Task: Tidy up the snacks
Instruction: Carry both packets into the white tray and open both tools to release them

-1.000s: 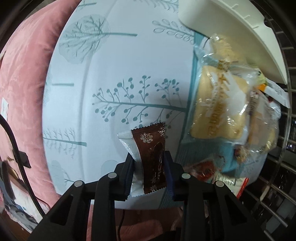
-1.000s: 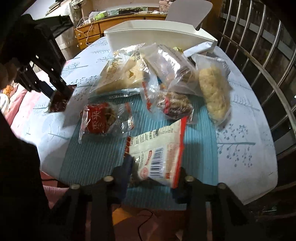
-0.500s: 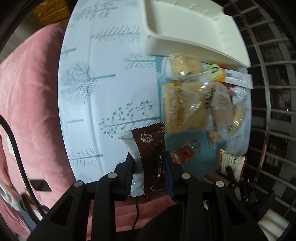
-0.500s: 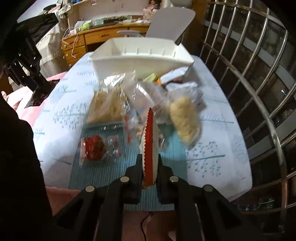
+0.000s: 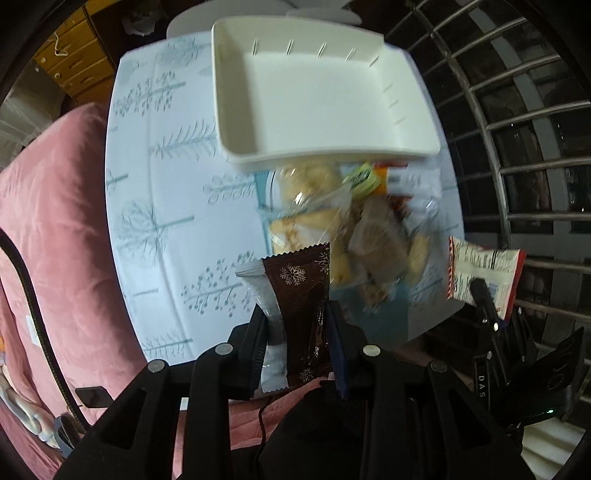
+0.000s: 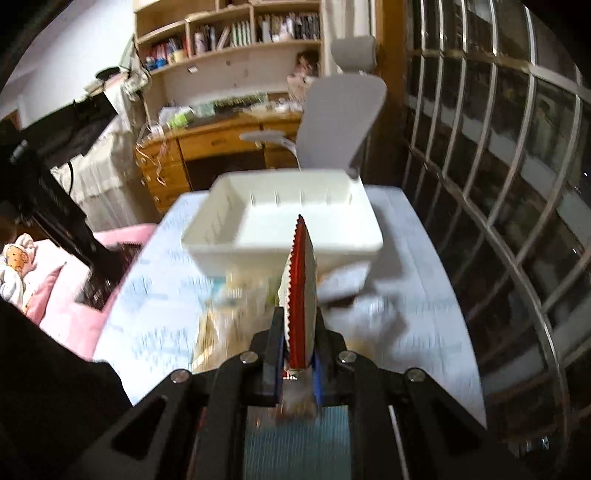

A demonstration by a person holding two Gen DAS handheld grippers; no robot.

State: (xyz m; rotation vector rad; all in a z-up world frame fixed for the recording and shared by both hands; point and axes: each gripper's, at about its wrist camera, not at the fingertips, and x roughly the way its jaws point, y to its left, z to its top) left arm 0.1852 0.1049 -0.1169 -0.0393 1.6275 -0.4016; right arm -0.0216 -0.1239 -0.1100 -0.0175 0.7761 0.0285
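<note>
pink bedding (image 5: 55, 229) | wooden desk (image 6: 221, 147) | grey chair (image 6: 340, 122) | window bars (image 6: 498, 184)

The desk (image 5: 159, 206) is viewed steeply from above by the left wrist camera, over the left gripper (image 5: 297, 332). A shallower, forward view is given by the right wrist camera, past the right gripper (image 6: 297, 354) toward the bookshelf (image 6: 229, 33). The white bin (image 5: 317, 96) is shared by both views, near in each, along with the snack pile (image 5: 347, 236).
</note>
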